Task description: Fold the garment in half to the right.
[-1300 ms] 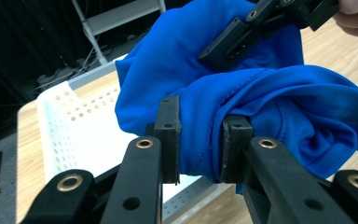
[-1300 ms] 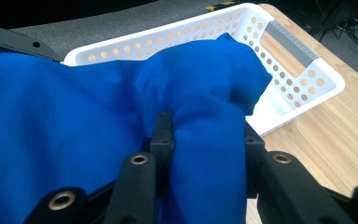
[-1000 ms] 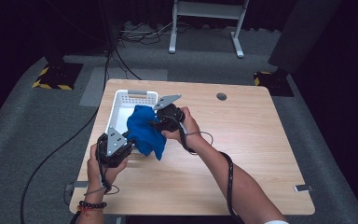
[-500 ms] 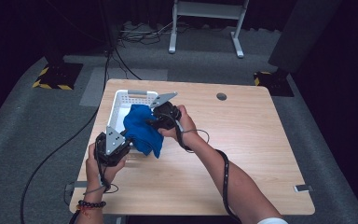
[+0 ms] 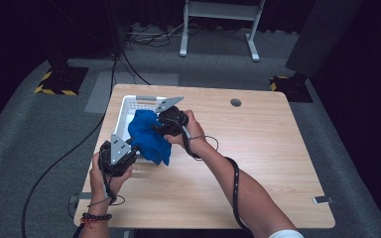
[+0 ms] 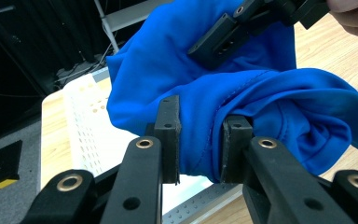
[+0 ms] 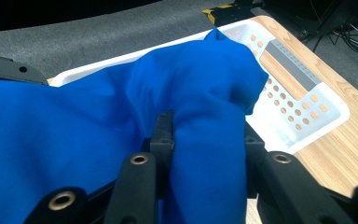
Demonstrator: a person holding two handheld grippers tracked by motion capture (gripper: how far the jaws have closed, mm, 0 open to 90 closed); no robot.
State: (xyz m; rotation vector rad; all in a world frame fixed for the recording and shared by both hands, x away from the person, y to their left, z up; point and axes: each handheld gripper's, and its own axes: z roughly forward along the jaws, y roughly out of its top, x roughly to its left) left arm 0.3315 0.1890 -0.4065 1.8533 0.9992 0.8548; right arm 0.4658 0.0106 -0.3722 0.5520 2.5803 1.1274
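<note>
Soft, crumpled blue cloth (image 5: 149, 136) pinched in both tongs, left (image 6: 200, 140) and right (image 7: 205, 140), over perforated white plastic basket (image 5: 124, 114).

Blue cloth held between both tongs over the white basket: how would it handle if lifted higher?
The bright blue fabric cloth probably flops: it bunches and hangs in folds around both tongs' jaws. It likely weighs little, held by pinched folds alone. Its smooth sheen suggests it might slip.

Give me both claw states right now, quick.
Left claw: closed on the blue cloth.
Right claw: closed on the same blue cloth.
</note>
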